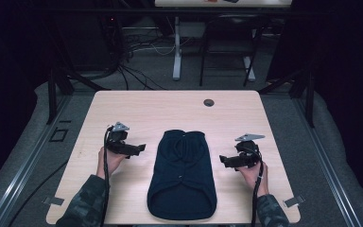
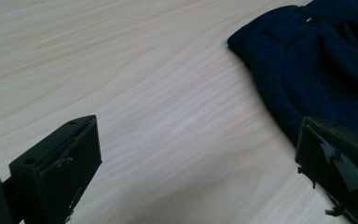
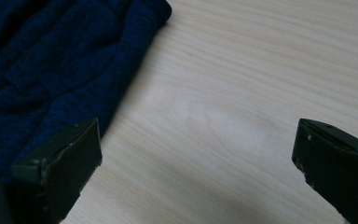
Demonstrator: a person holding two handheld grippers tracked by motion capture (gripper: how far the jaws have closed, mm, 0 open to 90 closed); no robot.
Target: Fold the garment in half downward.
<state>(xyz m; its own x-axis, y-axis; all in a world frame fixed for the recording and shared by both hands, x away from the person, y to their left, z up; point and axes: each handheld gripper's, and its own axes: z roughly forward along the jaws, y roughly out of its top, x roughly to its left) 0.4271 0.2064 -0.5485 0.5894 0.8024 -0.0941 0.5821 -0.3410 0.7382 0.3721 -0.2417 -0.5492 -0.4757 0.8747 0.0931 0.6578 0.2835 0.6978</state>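
Navy knit garment (image 1: 183, 175) lies flat at the centre of the pale wood surface (image 1: 137, 106), soft, light and floppy. Left gripper (image 1: 139, 148) and right gripper (image 1: 223, 160) flank it, fingers spread wide, holding nothing. Pinching its side edges should suit best.

Bare table (image 1: 137, 106) — (garment (image 1: 183, 175) aside)

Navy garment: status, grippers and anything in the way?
Left gripper and right gripper open, flanking. Navy garment flat on table, untouched. Nothing in the way.
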